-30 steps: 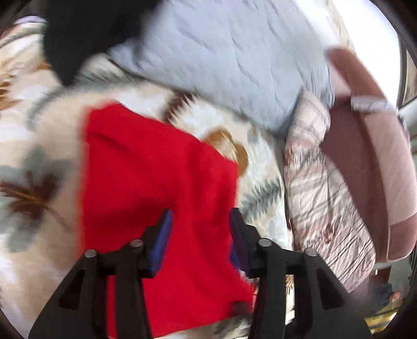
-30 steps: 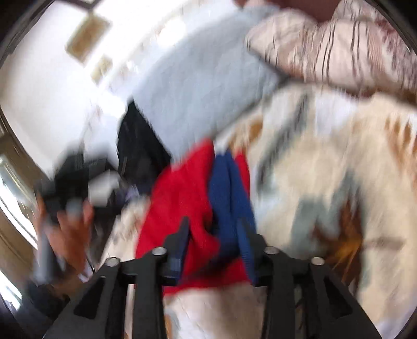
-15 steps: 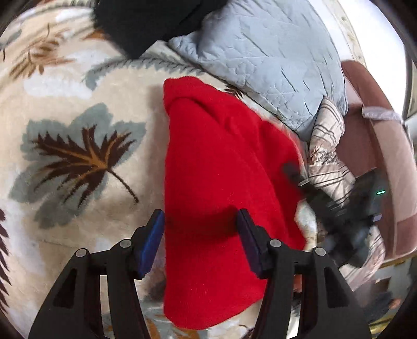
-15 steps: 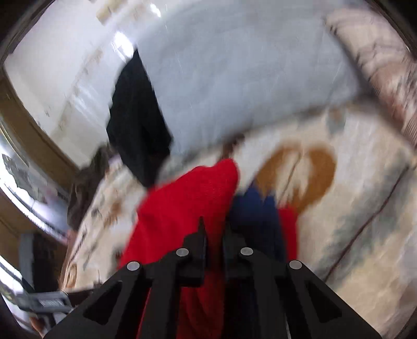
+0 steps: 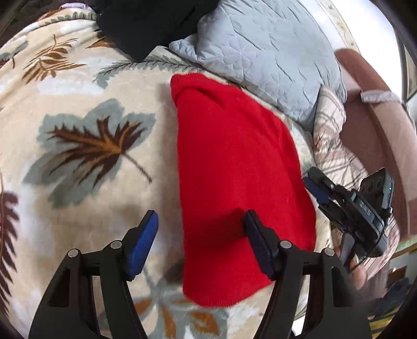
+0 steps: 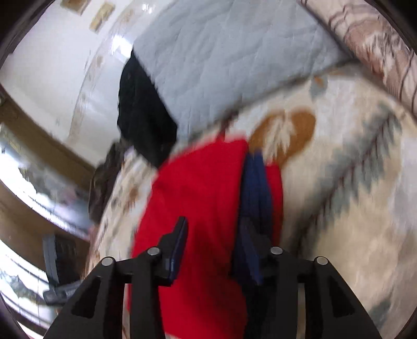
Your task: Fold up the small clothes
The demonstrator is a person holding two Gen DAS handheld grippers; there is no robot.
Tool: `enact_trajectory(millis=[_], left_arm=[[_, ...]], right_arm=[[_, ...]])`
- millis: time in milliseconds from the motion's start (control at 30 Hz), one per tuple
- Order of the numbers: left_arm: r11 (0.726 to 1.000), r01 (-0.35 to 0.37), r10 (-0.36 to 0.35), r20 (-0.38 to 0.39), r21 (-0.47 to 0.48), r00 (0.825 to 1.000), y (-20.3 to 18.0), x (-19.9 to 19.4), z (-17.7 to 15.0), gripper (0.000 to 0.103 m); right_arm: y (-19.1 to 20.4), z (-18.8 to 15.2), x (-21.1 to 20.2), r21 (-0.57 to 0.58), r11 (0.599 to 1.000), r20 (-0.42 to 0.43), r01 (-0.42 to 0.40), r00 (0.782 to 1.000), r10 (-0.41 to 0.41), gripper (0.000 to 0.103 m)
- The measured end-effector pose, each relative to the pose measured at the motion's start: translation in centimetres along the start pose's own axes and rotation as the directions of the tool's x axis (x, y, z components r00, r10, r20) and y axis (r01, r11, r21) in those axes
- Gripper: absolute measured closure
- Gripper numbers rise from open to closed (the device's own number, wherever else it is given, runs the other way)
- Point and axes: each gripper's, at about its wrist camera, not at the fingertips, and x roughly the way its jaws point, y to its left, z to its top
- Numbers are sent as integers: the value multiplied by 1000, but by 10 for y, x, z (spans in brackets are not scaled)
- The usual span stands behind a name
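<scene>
**Both grippers open over the red garment**

We held the left gripper point(image 5: 200, 234) low over the blanket point(image 5: 86, 182), its fingers spread wide and empty. One blue pad point(image 5: 142, 245) hung over bare blanket; the other sat above the near part of the red garment point(image 5: 234, 182). Whether that pad touched the cloth, we could not tell.

We had the right gripper point(image 6: 216, 250) over the same garment point(image 6: 198, 208) from the other side, tilted and motion-blurred. Its fingers stood apart with nothing pinched between them. In the left view this gripper point(image 5: 316, 187) showed just beside the garment's right edge.

The garment lay on the blanket as a long, folded red shape, smooth on top, with a rounded fold at the far end near the grey quilt point(image 5: 260, 57). In the right view a dark blue strip point(image 6: 256, 187) ran along its right edge. A black cloth point(image 5: 146, 23) lay beyond.
</scene>
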Motion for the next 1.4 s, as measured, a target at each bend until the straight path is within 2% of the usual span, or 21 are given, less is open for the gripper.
enact_trajectory(millis=[33, 100, 167, 200, 267, 300, 333, 467, 500, 533, 600, 633, 700, 733, 800, 867, 967, 1033, 1133, 1267, 1400], left_arm=[[1000, -10, 10, -2, 9, 1000, -2, 3, -7, 34], [1000, -22, 23, -36, 12, 999, -5, 12, -16, 34], [1000, -25, 25, -46, 11, 999, -6, 17, -23, 33], [1000, -26, 27, -42, 10, 999, -5, 17, -26, 32], [999, -35, 35, -46, 6, 998, -5, 20, -28, 32], [999, -36, 36, -57, 3, 998, -5, 20, -29, 32], [999, -41, 41, -66, -1, 997, -6, 19, -29, 32], [995, -86, 87, -28, 59, 996, -14, 4, -36, 33], [994, -93, 95, -26, 62, 995, -14, 5, -36, 33], [993, -96, 98, -28, 64, 995, -14, 7, -37, 33], [995, -94, 96, -40, 41, 995, -9, 12, -39, 32], [996, -83, 83, -58, 17, 995, -6, 15, -40, 32], [999, -29, 28, -82, -14, 996, -4, 12, -39, 34], [1000, 1, -2, -75, -20, 997, -3, 6, -38, 35], [999, 42, -43, -34, -28, 998, 0, -9, -31, 35], [998, 50, -49, 10, -47, 999, 5, -20, -13, 35], [997, 36, -35, 24, -73, 999, 14, -15, 18, 35], [995, 41, -42, 0, -91, 999, 20, -3, 32, 35], [993, 80, -85, -55, -90, 995, 21, 21, 40, 35], [988, 145, -148, -60, -62, 987, 23, 29, 27, 34], [970, 225, -232, -70, -92, 970, 34, 33, 16, 33]], right_arm=[[4, -6, 1, -42, 999, -29, 27, 999, -28, 85], [17, -8, -8, -125, 990, 26, 61, 998, -59, 87], [19, -11, -26, -105, 994, 112, 26, 994, -15, 88], [16, -13, -24, -90, 995, 106, 36, 994, -27, 88], [3, -20, 1, -99, 984, 15, 149, 989, -148, 87], [2, -23, 1, -95, 984, 20, 152, 988, -151, 87], [5, -22, -6, -85, 988, 36, 132, 991, -129, 80], [13, -32, -33, -57, 996, 85, 62, 995, -57, 69], [11, -37, -34, -52, 996, 93, 66, 994, -61, 67], [6, -45, -34, -52, 994, 75, 94, 993, -90, 71], [-4, -61, -16, -68, 985, -22, 160, 987, -162, 71], [-6, -62, -17, -63, 985, -21, 159, 987, -160, 71], [-2, -52, -26, -51, 986, 5, 156, 988, -156, 70], [4, -43, -36, -48, 988, 50, 148, 988, -146, 67], [15, -19, -51, -56, 991, 135, 118, 985, -110, 66], [24, 11, -49, -56, 995, 157, 82, 985, -73, 56], [46, 57, -21, -66, 997, 145, 36, 989, -27, 43], [61, 79, 13, -92, 995, 85, 26, 996, -19, 41], [90, 102, 80, -192, 981, -57, 25, 998, -36, 41], [122, 115, 142, -359, 930, -120, 80, 984, -131, 40], [129, 111, 183, -448, 890, -245, 83, 946, -212, 36]])
